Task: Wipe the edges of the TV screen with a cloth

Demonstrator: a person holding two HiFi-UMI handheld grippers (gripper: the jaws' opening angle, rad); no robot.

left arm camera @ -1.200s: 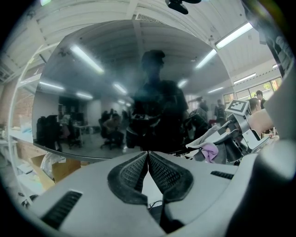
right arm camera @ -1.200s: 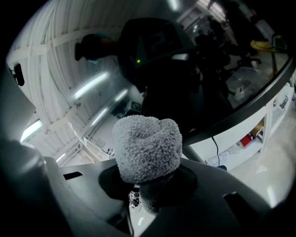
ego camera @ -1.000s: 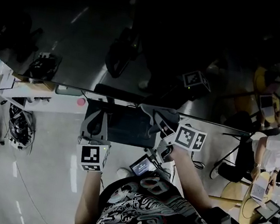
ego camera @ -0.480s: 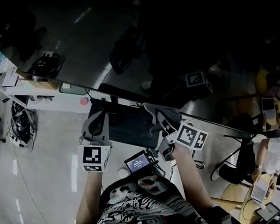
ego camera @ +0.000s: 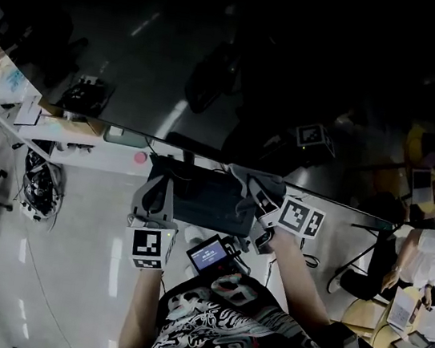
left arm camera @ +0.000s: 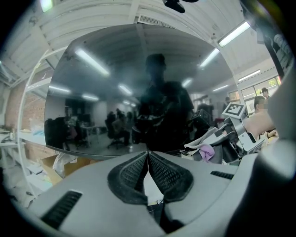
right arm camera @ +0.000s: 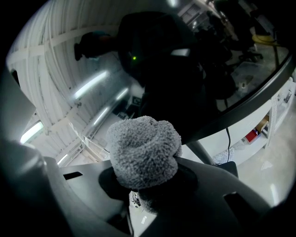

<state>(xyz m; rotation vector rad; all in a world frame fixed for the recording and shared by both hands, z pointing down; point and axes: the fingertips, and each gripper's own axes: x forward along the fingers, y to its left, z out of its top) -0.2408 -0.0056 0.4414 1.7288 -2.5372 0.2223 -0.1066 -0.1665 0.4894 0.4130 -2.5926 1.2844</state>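
**Right tool** (ego camera: 256, 195): pinching a bunched grey cloth (right arm camera: 143, 150) between both jaws, with the wad bulging out past the tips. Holding it against the lower edge of the TV screen (ego camera: 240, 75), just above the right side of the dark stand base (ego camera: 198, 195).

**Left tool** (left arm camera: 148, 169): pressing its pads together on nothing. Hanging below the screen's lower edge, left of the stand, apart from the glass.

**Change over the last second:** registering very little at the cloth itself.
- Noting the whole head view sliding rightward, with the pink dot (ego camera: 140, 157) and the stand base drifting the same way, so reading this mostly as head movement.
- Finding both tools at nearly the same spot along the edge as before. Possibly creeping slightly leftward against the stand, but too small a shift to settle.
- Noting the small lit display (ego camera: 207, 253) at the chest shifting left under the arms.

**Meaning for the task:** judging the wipe as under way on the bottom edge near its middle, but moving slowly or pausing.
- Showing nothing of which other stretches are already wiped.
- Expecting the next stroke to call for steady sideways travel, keeping cloth rather than hard jaw against the bezel.
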